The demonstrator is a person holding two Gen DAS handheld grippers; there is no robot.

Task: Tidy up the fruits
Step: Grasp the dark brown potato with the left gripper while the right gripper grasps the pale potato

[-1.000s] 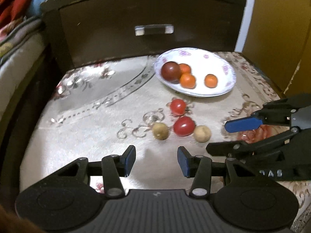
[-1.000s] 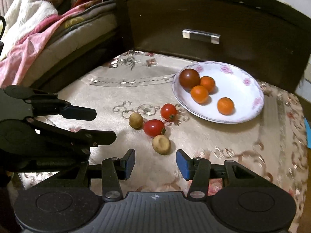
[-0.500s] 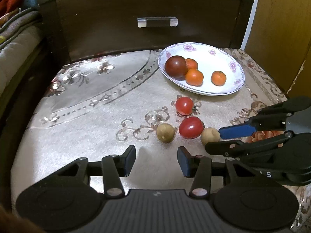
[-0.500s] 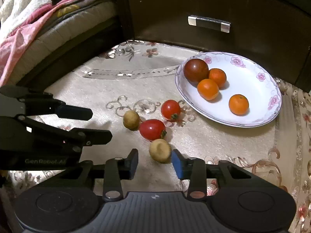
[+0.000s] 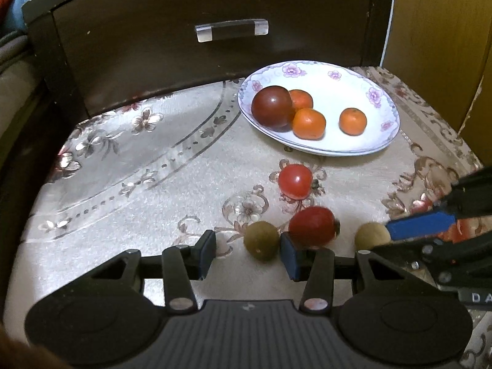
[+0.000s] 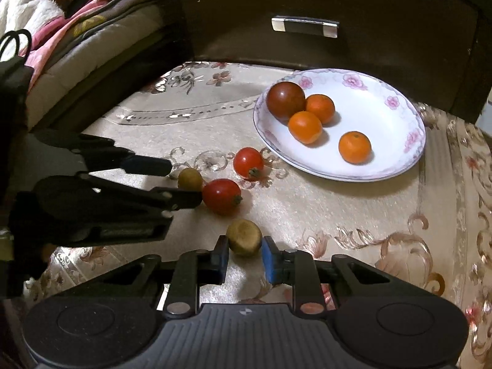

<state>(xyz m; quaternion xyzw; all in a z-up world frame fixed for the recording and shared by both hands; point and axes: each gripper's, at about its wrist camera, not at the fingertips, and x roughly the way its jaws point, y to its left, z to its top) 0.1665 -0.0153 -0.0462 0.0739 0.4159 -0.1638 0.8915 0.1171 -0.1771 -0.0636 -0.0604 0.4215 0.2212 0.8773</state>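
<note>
- Right gripper had its blue-padded fingers spread either side of a small round tan-brown fruit, not clamped yet; couldn't tell if the pads touched it.
- Left gripper was wide open too, with a small round olive-brown fruit sitting between its fingers, close to the right-hand pad.
- Just beside that one lay an oval red cherry tomato, and a rounder red cherry tomato sat a bit nearer the plate.
- The white oval plate with pink flowers on the rim already held a big dark-red tomato and three small orange mandarins.
- My guess: this was the grab step, both sides at once. Next would be squeezing gently, since the fruits look soft and rolly, then lifting over to the plate.
- Everything sat on a bench covered by a beige embroidered cloth, with a dark wooden drawer front behind and bedding off to the left.
</note>
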